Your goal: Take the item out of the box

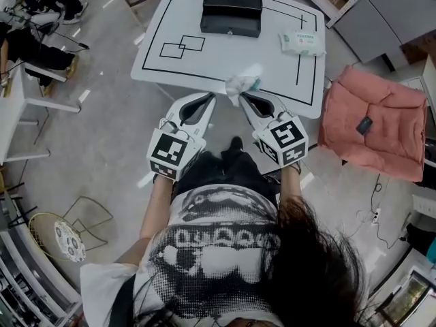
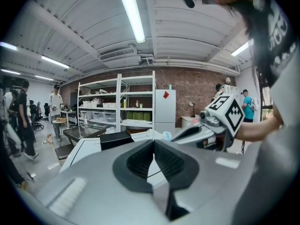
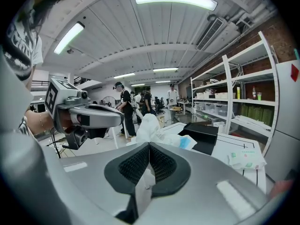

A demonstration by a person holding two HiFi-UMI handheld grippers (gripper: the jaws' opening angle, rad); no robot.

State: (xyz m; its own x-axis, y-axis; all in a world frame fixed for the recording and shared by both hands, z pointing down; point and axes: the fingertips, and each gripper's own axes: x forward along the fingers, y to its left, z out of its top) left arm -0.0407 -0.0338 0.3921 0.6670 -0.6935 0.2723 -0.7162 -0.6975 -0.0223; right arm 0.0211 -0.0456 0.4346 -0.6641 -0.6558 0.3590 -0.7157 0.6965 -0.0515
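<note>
A black box [image 1: 231, 9] with its lid down stands at the far side of the white table [image 1: 225, 56]. My right gripper [image 1: 244, 95] is at the table's near edge, shut on a crumpled white item with a blue patch [image 1: 240, 84]. In the right gripper view that white item [image 3: 152, 128] sticks up out of the right gripper [image 3: 149, 145], with the box [image 3: 204, 135] behind it. My left gripper [image 1: 208, 98] hangs beside it at the left, shut with nothing in it. The left gripper [image 2: 153, 143] points at the table and box [image 2: 116, 139].
A pack of wet wipes [image 1: 302, 42] lies on the table's right side. Black lines mark rectangles [image 1: 182, 46] on the table top. A pink cushioned seat [image 1: 371, 118] stands right of the table. People and shelves fill the room beyond.
</note>
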